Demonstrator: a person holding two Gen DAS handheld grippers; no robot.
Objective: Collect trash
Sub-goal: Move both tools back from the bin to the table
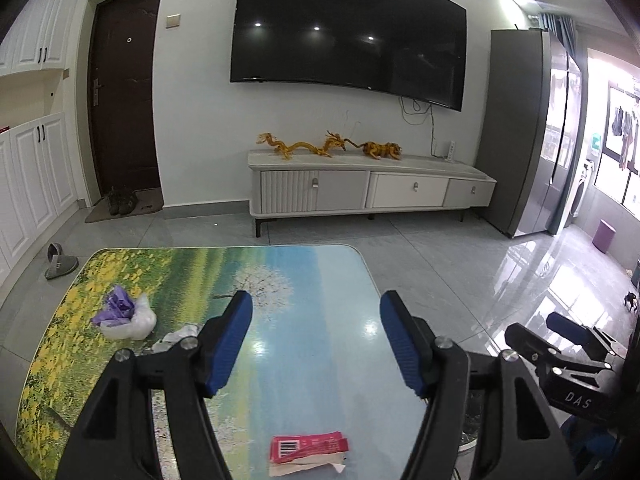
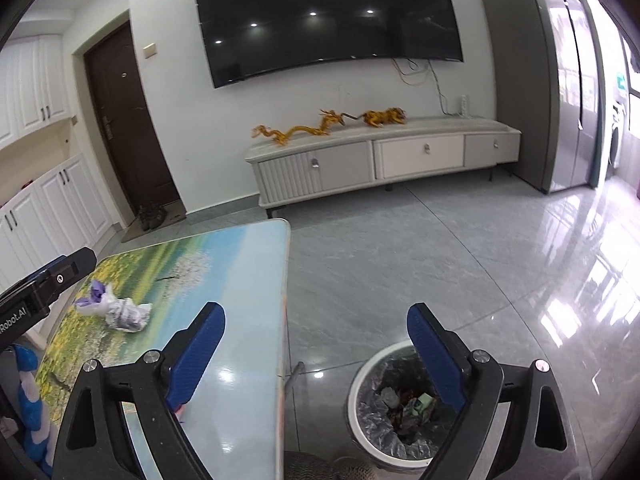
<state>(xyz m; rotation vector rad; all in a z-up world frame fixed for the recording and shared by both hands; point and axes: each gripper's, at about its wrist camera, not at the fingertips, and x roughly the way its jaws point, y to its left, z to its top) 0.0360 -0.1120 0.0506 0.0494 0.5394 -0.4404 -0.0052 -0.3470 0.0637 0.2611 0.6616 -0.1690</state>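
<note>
Partly done, by the look of it. The bin (image 2: 394, 400) on the floor beside the tabletop (image 1: 320, 280) already holds several scraps in its liner, so some trash is collected. Three lots are left on the tabletop: a red barcoded wrapper (image 1: 308, 446) lying on a bit of white paper at the near edge, a crumpled white scrap (image 1: 178, 338) near the middle left, and a white bag with purple plastic bunched on it (image 1: 126, 316) further left.

The left claw (image 1: 316, 344) hangs over the tabletop, jaws apart and empty, the red wrapper just below it. The right claw (image 2: 316, 352) is spread wide with nothing between its pads, poised over the tabletop's edge and the bin
</note>
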